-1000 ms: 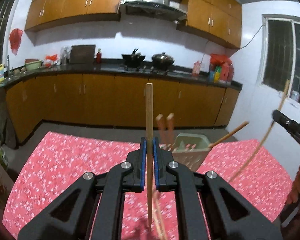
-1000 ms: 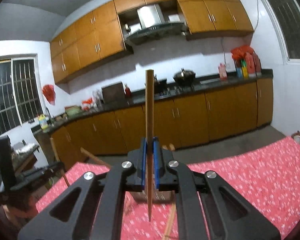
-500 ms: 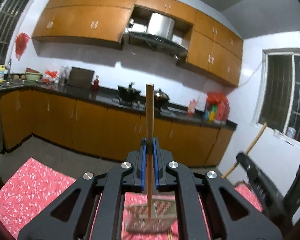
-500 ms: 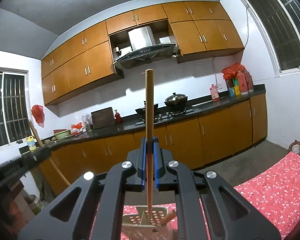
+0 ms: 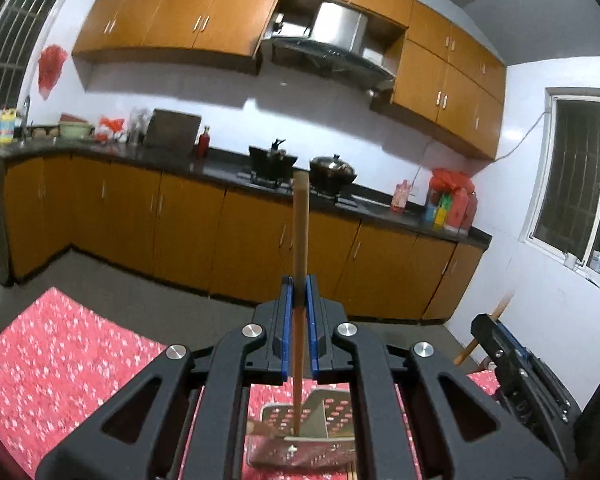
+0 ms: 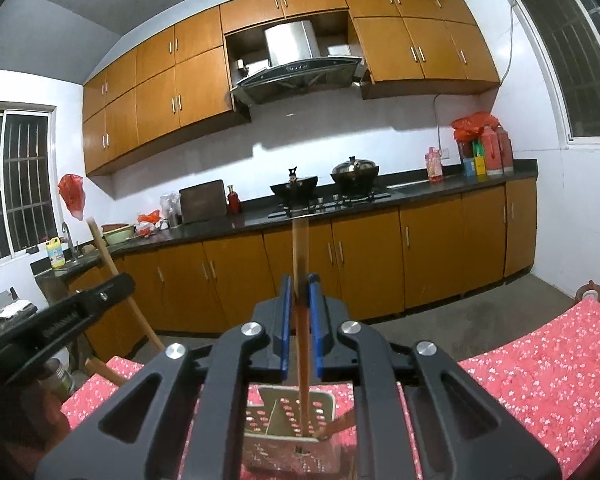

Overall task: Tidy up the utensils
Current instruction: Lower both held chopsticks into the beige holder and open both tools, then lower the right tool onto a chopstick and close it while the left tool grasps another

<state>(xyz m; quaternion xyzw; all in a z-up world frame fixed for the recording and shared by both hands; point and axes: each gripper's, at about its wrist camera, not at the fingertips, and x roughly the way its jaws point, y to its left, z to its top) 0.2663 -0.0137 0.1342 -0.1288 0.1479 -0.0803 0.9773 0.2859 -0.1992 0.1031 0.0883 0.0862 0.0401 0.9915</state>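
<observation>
My left gripper [image 5: 298, 292] is shut on a wooden chopstick [image 5: 300, 240] held upright; its lower tip reaches into a pale perforated utensil holder [image 5: 316, 432] on the red floral tablecloth [image 5: 52, 372]. My right gripper [image 6: 300, 292] is shut on another wooden chopstick [image 6: 300, 256], also upright, with its tip inside the same holder [image 6: 292, 420], where another chopstick end [image 6: 336, 426] leans. The right gripper shows at the right edge of the left wrist view [image 5: 500, 344]. The left gripper shows at the left of the right wrist view [image 6: 80, 304].
Orange kitchen cabinets [image 6: 380, 264] and a dark counter with pots [image 6: 356, 172] stand behind the table. The tablecloth [image 6: 540, 384] spreads to both sides of the holder. A grey floor gap lies between table and cabinets.
Both grippers have risen and tilted up, bringing their chopsticks upright over the holder. The holder went from ahead of the fingers to directly beneath them, and the chopstick tips now sit inside it.
</observation>
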